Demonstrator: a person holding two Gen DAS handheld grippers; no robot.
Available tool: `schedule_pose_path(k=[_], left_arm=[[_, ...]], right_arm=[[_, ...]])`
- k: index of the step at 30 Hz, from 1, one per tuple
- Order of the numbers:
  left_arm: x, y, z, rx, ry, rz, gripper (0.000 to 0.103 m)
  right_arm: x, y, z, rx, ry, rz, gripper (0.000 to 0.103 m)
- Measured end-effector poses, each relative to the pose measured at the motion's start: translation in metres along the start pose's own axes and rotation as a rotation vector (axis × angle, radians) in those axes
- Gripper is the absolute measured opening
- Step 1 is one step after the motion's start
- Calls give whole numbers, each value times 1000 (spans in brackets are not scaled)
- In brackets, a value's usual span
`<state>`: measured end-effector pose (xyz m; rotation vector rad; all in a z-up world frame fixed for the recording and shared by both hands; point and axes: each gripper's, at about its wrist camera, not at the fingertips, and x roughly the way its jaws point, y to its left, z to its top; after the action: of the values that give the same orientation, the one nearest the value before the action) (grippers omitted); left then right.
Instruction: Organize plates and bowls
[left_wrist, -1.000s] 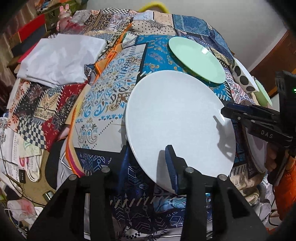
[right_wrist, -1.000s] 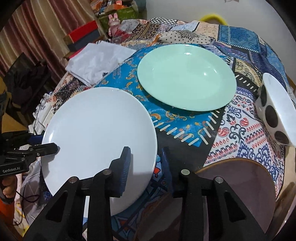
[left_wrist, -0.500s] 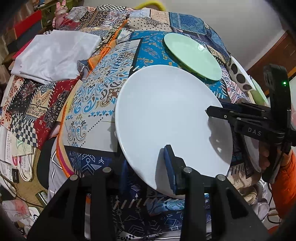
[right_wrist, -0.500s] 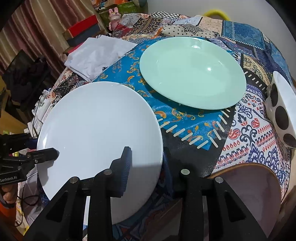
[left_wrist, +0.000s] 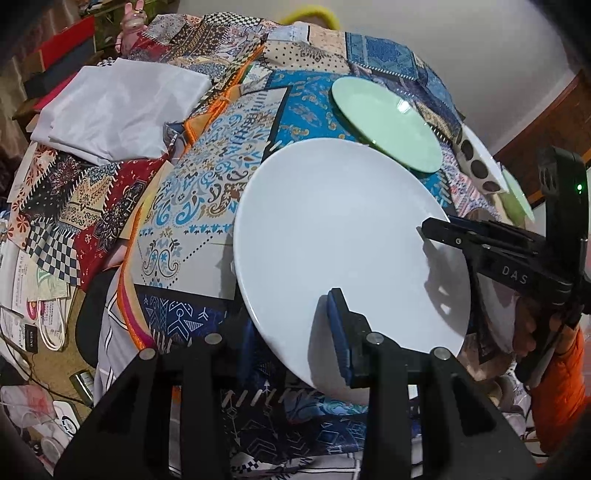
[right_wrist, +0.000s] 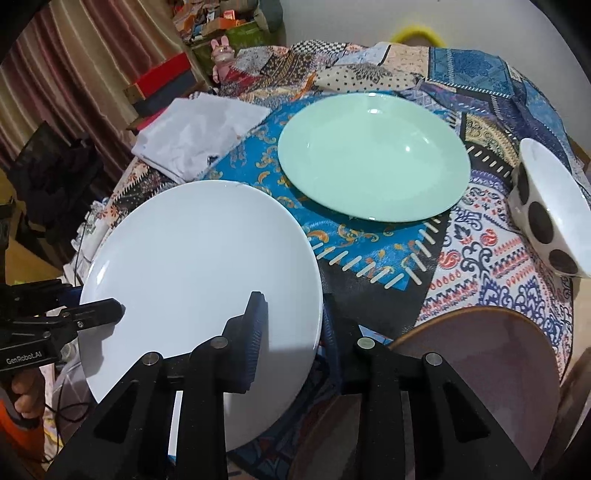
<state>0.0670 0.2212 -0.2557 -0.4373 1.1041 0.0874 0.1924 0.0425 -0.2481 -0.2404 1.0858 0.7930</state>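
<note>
A large white plate (left_wrist: 343, 236) is held above the patchwork-covered table by both grippers. My left gripper (left_wrist: 291, 332) is shut on its near rim, one finger above and one below. My right gripper (right_wrist: 291, 328) is shut on the opposite rim and also shows in the left wrist view (left_wrist: 443, 230). The plate also shows in the right wrist view (right_wrist: 199, 269). A mint green plate (right_wrist: 373, 155) lies flat on the blue cloth beyond it. A white bowl with dark dots (right_wrist: 550, 214) stands at the right.
A brown-rimmed plate (right_wrist: 480, 354) lies close under my right gripper. A folded white cloth (left_wrist: 118, 110) lies at the far left of the table. A light green dish (left_wrist: 517, 195) sits past the dotted bowl. Clutter and cables lie on the floor at left.
The white plate has risen off the cloth and shifted toward the green plate, carried by both grippers. Both grips stay the same.
</note>
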Motion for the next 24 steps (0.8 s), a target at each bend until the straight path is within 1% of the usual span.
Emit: schedule_pose_path(k=[5,12,16,24], left_arm=[[-14,-12,1,31,-44,10,36],[-29,-30,5,68,-78,12,36],[-38,-45,5,92,-102,-2,36],[-47,-77,5,143,-120,-26,36]], right_arm=[[-15,-2,-2,16,-46,5,28],[-43,-10,-8,44,-109,-2,28],[-58,-16,-14,61,-137,-12,28],[-87,-33,-31,98,-187,-31,28]])
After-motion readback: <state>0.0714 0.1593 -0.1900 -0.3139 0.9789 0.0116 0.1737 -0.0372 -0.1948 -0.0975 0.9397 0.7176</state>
